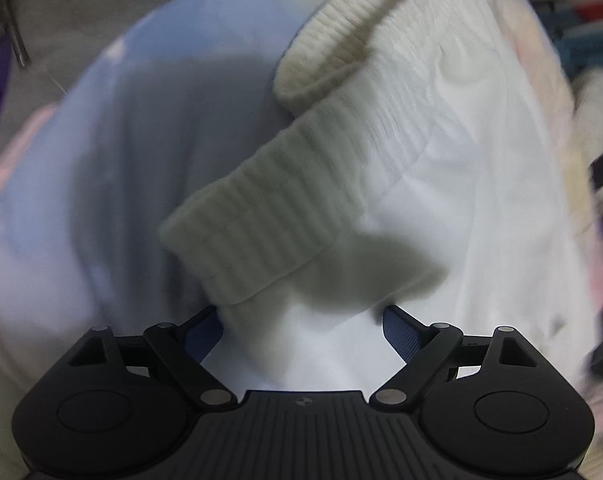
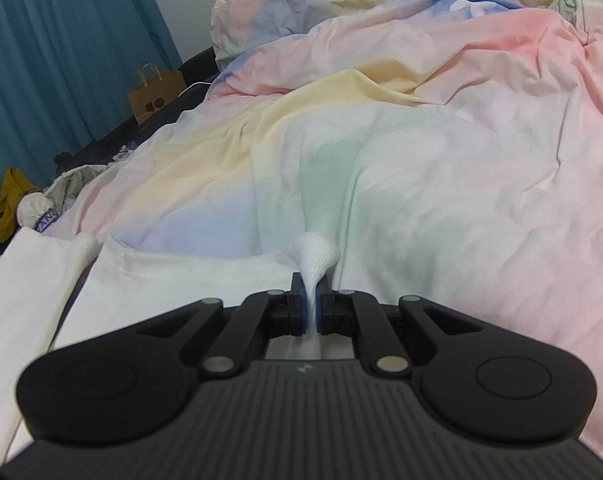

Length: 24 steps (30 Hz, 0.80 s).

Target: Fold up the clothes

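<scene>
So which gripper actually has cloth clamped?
The right gripper: its jaws are pinched shut on a bunch of the white garment. The left gripper stands wide open over the ribbed cuff, clamping nothing.

My left gripper is matte black, with a ribbed housing, round side discs, silver pivot pins and blue finger pads; my right gripper looks the same, a small emblem on its ribs.

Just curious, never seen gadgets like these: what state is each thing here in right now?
Left gripper: open, white cloth between its jaws, not pinched.
Right gripper: shut on a bunch of the white garment.
White garment: spread on the bed, unfolded.
Ribbed cuff: lying loose, partly in shadow.
Bedsheet: wrinkled.
Paper bag: standing upright.
</scene>
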Available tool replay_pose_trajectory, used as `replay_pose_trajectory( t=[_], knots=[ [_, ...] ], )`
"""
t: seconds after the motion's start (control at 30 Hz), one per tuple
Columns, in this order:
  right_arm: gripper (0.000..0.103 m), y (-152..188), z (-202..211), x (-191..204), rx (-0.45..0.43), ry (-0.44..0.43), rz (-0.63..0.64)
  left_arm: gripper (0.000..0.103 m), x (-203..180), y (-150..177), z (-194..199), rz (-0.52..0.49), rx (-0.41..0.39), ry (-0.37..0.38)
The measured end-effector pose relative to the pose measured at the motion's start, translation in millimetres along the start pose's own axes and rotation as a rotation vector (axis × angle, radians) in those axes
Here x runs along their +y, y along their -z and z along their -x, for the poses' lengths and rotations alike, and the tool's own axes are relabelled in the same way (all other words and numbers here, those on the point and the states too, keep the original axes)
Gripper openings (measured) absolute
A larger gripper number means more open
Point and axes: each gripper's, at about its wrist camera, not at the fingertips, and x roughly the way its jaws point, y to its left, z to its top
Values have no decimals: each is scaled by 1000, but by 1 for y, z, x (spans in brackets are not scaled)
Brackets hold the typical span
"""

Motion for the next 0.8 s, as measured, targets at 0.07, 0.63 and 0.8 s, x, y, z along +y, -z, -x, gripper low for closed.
replay_pose_trajectory(
  t=[0.07, 0.63, 0.8],
  knots=[
    [8, 0, -1, -1, 1, -1, -2, 87, 2, -4, 0, 26, -2, 9],
    [8, 1, 16, 6, -30, 5, 79, 24, -10, -13, 28, 16, -139, 61],
    [8, -6, 32, 7, -97, -35, 31, 17, -25, 7, 69, -75, -270, 170]
  ],
)
